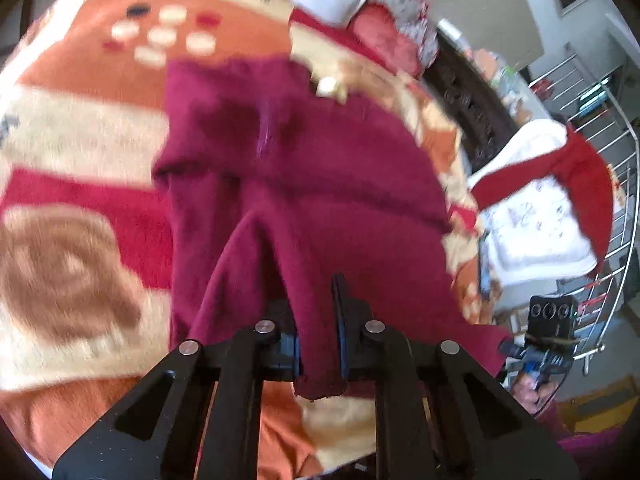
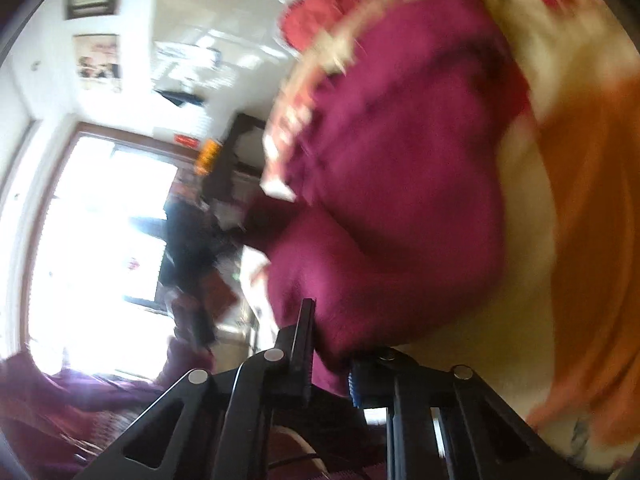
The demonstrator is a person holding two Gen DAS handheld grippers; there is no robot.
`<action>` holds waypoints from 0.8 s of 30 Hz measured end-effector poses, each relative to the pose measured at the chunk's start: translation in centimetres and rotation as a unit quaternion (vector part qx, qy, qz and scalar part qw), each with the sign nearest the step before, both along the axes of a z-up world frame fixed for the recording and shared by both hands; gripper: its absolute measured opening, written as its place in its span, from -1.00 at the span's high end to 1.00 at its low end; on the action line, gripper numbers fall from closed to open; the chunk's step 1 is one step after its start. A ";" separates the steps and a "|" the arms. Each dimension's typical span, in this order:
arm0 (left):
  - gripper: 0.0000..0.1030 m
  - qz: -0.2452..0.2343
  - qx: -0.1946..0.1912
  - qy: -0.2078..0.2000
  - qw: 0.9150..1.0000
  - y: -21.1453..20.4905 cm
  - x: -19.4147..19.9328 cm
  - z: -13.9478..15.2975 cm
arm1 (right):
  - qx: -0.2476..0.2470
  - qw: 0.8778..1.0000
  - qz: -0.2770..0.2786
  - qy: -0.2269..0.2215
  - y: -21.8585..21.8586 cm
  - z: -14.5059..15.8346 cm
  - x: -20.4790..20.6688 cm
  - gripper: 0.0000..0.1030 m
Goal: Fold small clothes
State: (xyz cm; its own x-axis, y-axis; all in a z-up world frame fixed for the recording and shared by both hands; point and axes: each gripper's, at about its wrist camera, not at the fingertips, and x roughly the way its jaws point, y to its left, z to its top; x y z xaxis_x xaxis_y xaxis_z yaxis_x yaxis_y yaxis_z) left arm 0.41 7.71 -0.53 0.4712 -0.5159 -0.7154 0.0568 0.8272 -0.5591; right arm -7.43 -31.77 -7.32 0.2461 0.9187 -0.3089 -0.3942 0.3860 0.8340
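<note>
A small maroon knitted garment (image 1: 304, 168) lies spread on an orange, cream and red patterned blanket (image 1: 72, 128). My left gripper (image 1: 318, 344) is shut on the garment's near edge, and a fold of the cloth rises from the blanket into the jaws. In the right wrist view the same maroon garment (image 2: 400, 184) fills the middle, blurred and tilted. My right gripper (image 2: 330, 354) is shut on another bunched edge of it, the cloth squeezed between the black fingers (image 2: 302, 336).
A white quilt with a red cloth (image 1: 536, 200) lies beyond the blanket's right edge, beside a metal drying rack (image 1: 608, 184). Red and floral pillows (image 1: 384, 32) sit at the far end. A bright window (image 2: 88, 240) and dark furniture (image 2: 188, 236) show left in the right wrist view.
</note>
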 end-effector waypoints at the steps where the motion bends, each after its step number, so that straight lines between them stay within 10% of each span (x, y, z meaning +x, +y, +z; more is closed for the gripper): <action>1: 0.79 0.010 -0.004 -0.014 1.000 0.4 0.2 0.8 | 0.009 1.000 -0.004 -0.013 -0.3 1.0 0.5 0.74; 9: 0.81 0.092 -0.008 -0.057 0.994 3.8 5.2 3.5 | 0.018 0.994 -0.051 -0.093 0.1 7.0 8.8 0.78; 16: 0.80 0.120 -0.015 -0.034 0.992 4.8 13.6 0.3 | 0.011 0.991 -0.132 0.018 1.3 4.0 20.6 0.77; 20: 0.12 0.107 -0.035 -0.016 0.993 5.1 15.1 -1.1 | -0.033 0.987 -0.156 0.018 1.5 4.3 22.0 0.01; 24: -0.16 0.116 -0.034 -0.030 0.992 5.6 13.6 -0.2 | -0.071 0.986 -0.141 -0.057 1.0 6.7 18.8 0.02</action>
State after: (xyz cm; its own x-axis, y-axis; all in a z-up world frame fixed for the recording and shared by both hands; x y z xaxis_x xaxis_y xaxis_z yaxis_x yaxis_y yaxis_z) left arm 14.03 13.31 -0.68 0.6233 -0.4349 -0.6499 -0.0954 0.7827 -0.6151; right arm 11.39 -30.80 -0.61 0.5265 0.7580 -0.3850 -0.3418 0.6034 0.7204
